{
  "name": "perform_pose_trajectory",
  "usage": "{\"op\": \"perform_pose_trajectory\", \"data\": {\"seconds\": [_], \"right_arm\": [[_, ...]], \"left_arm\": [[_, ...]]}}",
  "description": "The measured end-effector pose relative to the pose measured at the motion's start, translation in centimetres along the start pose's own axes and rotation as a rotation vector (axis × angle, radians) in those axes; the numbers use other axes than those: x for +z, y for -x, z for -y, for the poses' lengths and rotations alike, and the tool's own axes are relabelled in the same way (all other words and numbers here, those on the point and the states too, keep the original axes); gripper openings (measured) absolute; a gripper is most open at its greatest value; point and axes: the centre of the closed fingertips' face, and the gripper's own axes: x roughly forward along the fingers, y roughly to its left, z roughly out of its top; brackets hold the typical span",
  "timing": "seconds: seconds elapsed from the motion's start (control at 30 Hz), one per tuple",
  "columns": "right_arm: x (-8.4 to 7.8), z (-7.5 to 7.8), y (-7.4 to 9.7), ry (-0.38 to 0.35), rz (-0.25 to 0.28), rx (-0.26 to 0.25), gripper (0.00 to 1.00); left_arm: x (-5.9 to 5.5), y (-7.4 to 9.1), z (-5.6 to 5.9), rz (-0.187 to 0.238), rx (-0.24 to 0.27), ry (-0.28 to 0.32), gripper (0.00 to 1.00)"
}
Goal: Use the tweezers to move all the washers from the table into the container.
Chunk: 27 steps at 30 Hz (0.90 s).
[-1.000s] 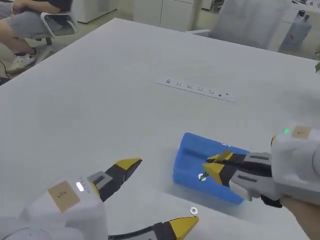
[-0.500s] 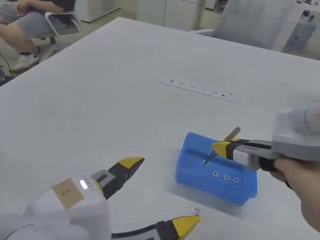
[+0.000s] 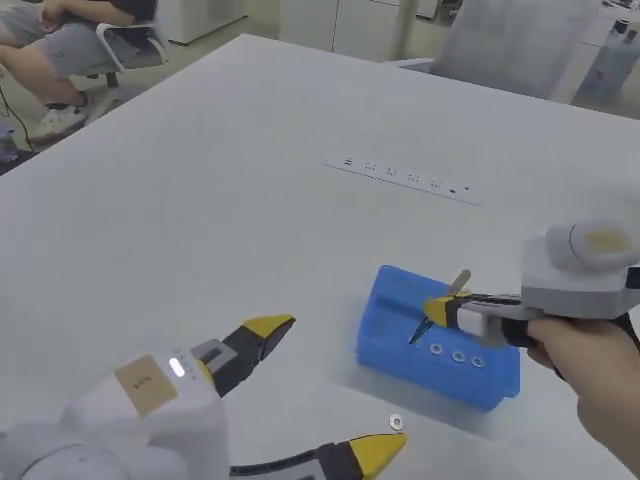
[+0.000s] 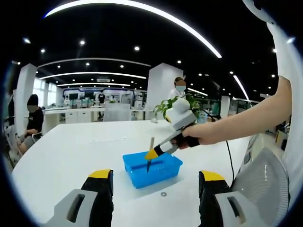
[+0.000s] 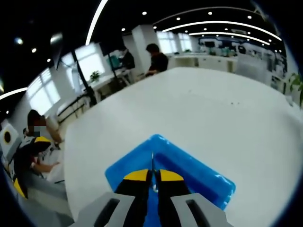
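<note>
Head view: right tongs, clamped on thin metal tweezers, hover over the blue plastic container holding three steel washers; one loose washer lies on the white table by the wide-open, empty left tongs. Left gripper view: tweezer tips point down into the container, likely dropping. Right gripper view: jaws meet; next, fetch that washer.

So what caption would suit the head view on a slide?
Right gripper points tweezers into the blue container; one washer lies on the table.
</note>
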Motion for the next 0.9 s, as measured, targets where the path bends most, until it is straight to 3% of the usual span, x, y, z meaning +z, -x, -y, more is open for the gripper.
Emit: {"op": "perform_pose_trajectory", "data": {"seconds": [0.1,0.2,0.23,0.5,0.73,0.9], "right_arm": [[-0.2,-0.1,0.1,0.024,-0.002,-0.003,0.03],[-0.2,0.1,0.2,0.099,0.002,-0.006,0.03],[-0.3,-0.5,0.5,0.108,0.011,-0.001,0.03],[0.8,-2.6,3.1,0.082,0.100,0.021,0.03],[1.3,-5.5,5.6,0.035,0.178,0.088,0.03],[0.4,-7.7,6.3,0.023,0.167,0.152,0.03]], "left_arm": [[0.0,0.0,0.0,-0.002,-0.001,-0.001,0.74],[0.0,-0.1,0.1,-0.002,-0.001,-0.002,0.74],[0.0,-0.1,0.1,-0.002,-0.001,-0.002,0.74],[-0.1,-0.1,0.2,-0.009,-0.005,-0.005,0.74],[-0.2,-0.1,0.3,-0.014,-0.012,-0.008,0.74],[-0.3,-0.1,0.4,-0.018,-0.020,-0.012,0.73]]}}
